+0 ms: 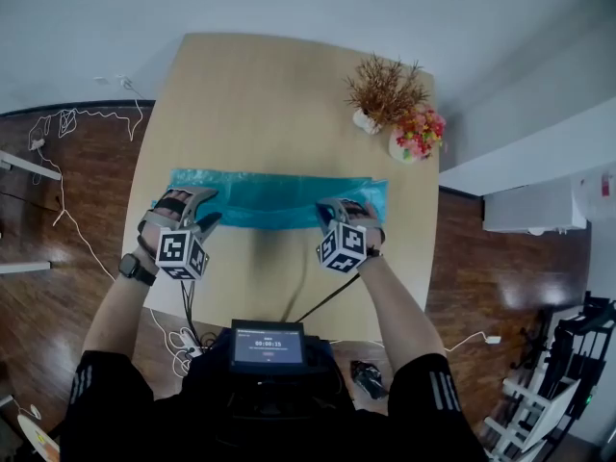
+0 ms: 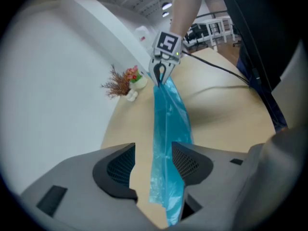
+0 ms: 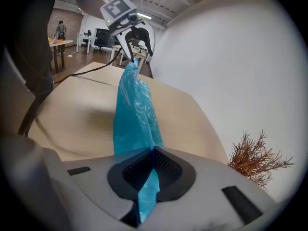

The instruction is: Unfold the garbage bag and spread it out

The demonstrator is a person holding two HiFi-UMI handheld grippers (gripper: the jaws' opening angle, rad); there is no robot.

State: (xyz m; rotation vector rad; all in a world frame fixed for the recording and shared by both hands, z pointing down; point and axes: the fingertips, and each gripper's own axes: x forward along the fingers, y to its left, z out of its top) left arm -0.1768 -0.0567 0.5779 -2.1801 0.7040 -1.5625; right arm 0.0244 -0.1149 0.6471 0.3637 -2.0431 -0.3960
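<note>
A teal garbage bag lies as a long folded strip across the wooden table, pulled out between my two grippers. My right gripper holds the strip's right end; in the right gripper view its jaws are shut on the plastic. My left gripper is at the strip's left end. In the left gripper view its jaws stand open, and the bag hangs loosely between the pads. Each gripper view also shows the other gripper far off: the right gripper and the left gripper.
A dried brown plant and a pot of pink flowers stand at the table's far right corner. A small screen sits at my chest, with cables running to the grippers. Wooden floor surrounds the table.
</note>
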